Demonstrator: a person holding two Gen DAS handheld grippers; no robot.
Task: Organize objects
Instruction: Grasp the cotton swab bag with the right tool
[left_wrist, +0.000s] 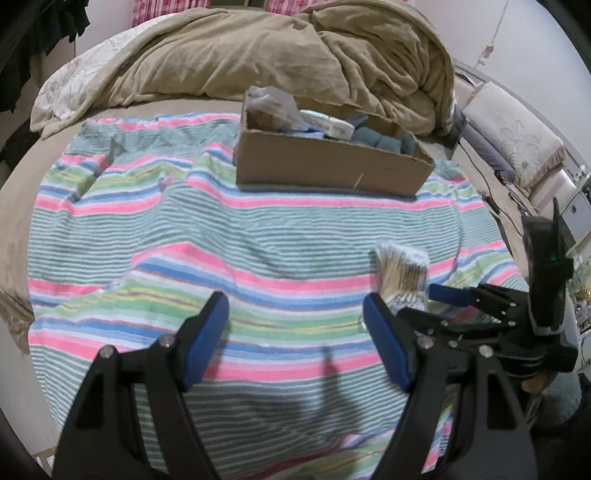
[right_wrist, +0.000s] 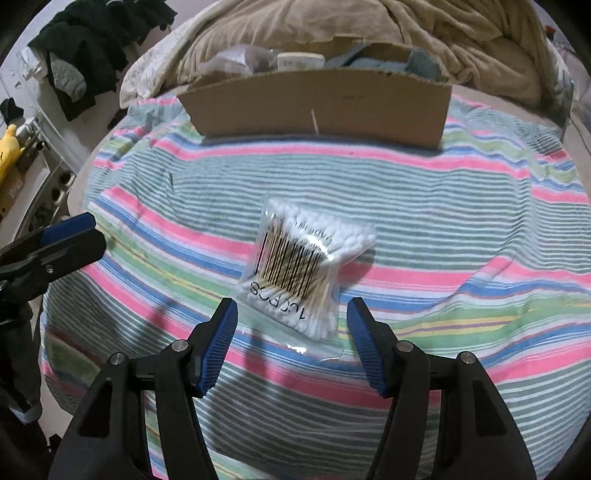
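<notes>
A clear bag of cotton swabs (right_wrist: 299, 266) lies flat on the striped cloth (right_wrist: 443, 206), just ahead of my right gripper (right_wrist: 291, 314), which is open with its jaws spread on either side of the bag's near end. The bag also shows in the left wrist view (left_wrist: 402, 273), with the right gripper (left_wrist: 417, 306) beside it. My left gripper (left_wrist: 295, 310) is open and empty over the cloth (left_wrist: 184, 229). A cardboard box (right_wrist: 317, 107) holding several items stands at the far side; it also shows in the left wrist view (left_wrist: 328, 162).
A tan crumpled blanket (left_wrist: 280, 55) lies behind the box on the bed. Dark clothes (right_wrist: 96, 40) hang at the left. Cables (left_wrist: 487, 195) and furniture stand to the right of the bed.
</notes>
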